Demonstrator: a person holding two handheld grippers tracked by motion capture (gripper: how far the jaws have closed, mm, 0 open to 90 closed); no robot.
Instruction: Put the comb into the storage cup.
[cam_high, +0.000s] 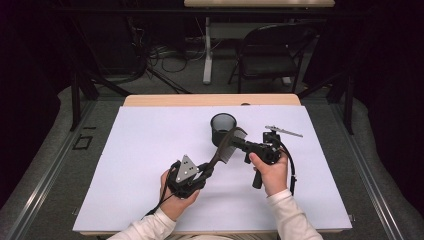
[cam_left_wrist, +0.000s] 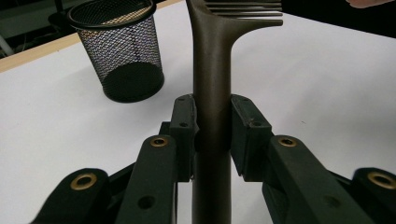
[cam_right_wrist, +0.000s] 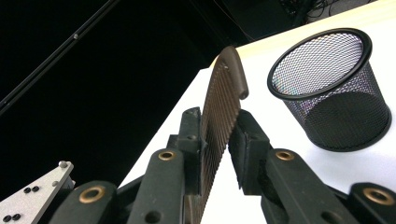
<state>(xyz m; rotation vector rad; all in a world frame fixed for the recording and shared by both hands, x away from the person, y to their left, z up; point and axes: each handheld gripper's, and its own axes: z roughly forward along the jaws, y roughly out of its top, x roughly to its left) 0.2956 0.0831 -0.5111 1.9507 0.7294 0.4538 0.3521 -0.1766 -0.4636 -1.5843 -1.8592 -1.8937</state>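
Observation:
A dark brown comb (cam_high: 226, 146) hangs in the air over the white mat, slanting up from left to right. My left gripper (cam_high: 207, 170) is shut on its handle (cam_left_wrist: 212, 70), both pads pressing the sides. My right gripper (cam_high: 235, 141) comes in from the right, and its pads close on the toothed part (cam_right_wrist: 223, 100) near the comb's far end. A black mesh cup (cam_high: 222, 127) stands upright just behind the comb; it looks empty in the left gripper view (cam_left_wrist: 119, 51) and the right gripper view (cam_right_wrist: 331, 88).
A white mat (cam_high: 150, 165) covers most of the wooden table. A thin silver metal tool (cam_high: 284, 131) lies to the right of the cup. A folding chair (cam_high: 270, 50) and cables stand on the floor beyond the table's far edge.

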